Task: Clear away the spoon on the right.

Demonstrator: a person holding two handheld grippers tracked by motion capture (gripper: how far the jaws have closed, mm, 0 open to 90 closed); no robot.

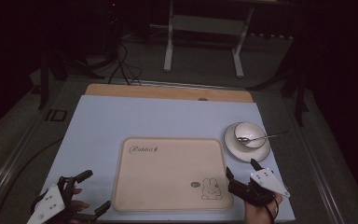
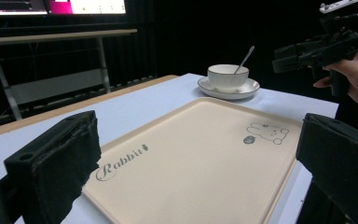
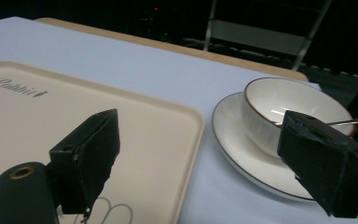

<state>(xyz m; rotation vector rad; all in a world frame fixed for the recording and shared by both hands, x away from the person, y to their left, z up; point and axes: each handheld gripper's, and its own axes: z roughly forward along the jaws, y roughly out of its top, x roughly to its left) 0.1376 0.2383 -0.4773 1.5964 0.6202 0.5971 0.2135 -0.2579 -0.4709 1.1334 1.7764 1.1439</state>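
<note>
A: Well, we start with the containers: a white bowl (image 1: 250,134) sits on a white saucer (image 1: 233,144) near the right edge of the tabletop (image 1: 102,121), and a metal spoon (image 1: 265,136) lies in the bowl with its handle over the right rim. We see nothing else in the bowl.

B: And the beige tray (image 1: 168,172) lies flat and bare in the middle of the tabletop, toward the near edge, just left of the saucer but not touching it.

A: We read "Rabbit" in script at the tray's far left corner, and there is a small drawn rabbit with a round mark at its near right corner.

B: Our left gripper (image 1: 89,192) hangs over the near left corner of the tabletop, just beside the tray's left edge. Its jaws stand wide apart with nothing between them; in the left gripper view they frame the tray.

A: Our right gripper (image 1: 243,170) is at the tray's near right corner, close in front of the saucer. Its jaws are spread too, clamped on nothing; in the right gripper view one hangs above the tray, the other in front of the bowl.

B: Beyond the far edge we see a strip of bare wood (image 1: 168,91), a white metal stand (image 1: 203,37) and cables (image 1: 126,65) on the dark floor. Nothing lies between grippers and bowl.
</note>
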